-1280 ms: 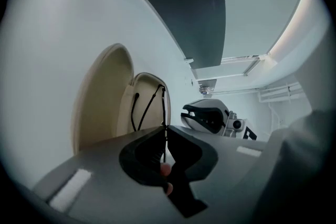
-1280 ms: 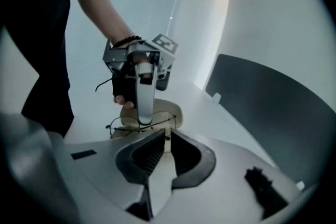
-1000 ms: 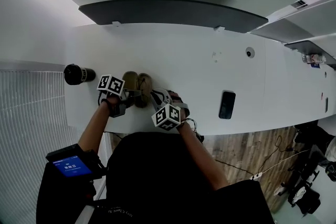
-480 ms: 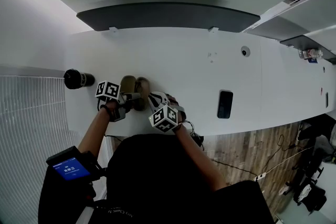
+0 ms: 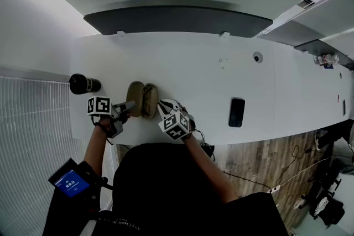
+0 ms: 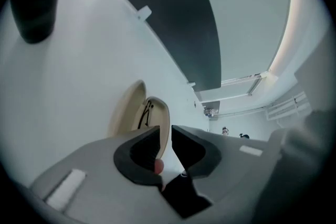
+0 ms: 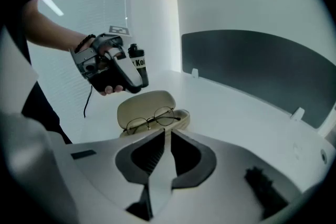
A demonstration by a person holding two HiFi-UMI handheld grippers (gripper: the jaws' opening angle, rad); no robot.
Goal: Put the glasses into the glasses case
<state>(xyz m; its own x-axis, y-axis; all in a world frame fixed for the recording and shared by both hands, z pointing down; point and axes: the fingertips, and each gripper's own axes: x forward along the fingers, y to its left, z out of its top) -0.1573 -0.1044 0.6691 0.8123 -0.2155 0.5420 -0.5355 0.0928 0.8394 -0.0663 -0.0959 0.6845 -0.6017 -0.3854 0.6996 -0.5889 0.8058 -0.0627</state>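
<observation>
A tan glasses case (image 5: 142, 99) lies open near the table's front edge. Thin wire-rimmed glasses (image 7: 152, 118) rest inside the glasses case (image 7: 145, 106). My left gripper (image 5: 128, 105) hovers just left of the case and points at it. Its jaws have just been opening, and the left gripper (image 6: 165, 131) is open with nothing between its jaws. The case (image 6: 157, 122) shows just beyond its tips. My right gripper (image 5: 166, 106) stays on the case's right side. The right gripper (image 7: 164, 132) is shut on a thin pale strip, seemingly a cloth (image 7: 157, 176).
A black bottle (image 5: 83, 84) stands at the table's left end, behind the left gripper. A dark phone (image 5: 237, 111) lies flat to the right. A dark panel (image 5: 177, 18) runs along the white table's (image 5: 193, 69) far side. A small round fitting (image 5: 257, 57) sits far right.
The left gripper has drawn back to the left and lifted away from the case. The right gripper has stayed where it was beside the case.
</observation>
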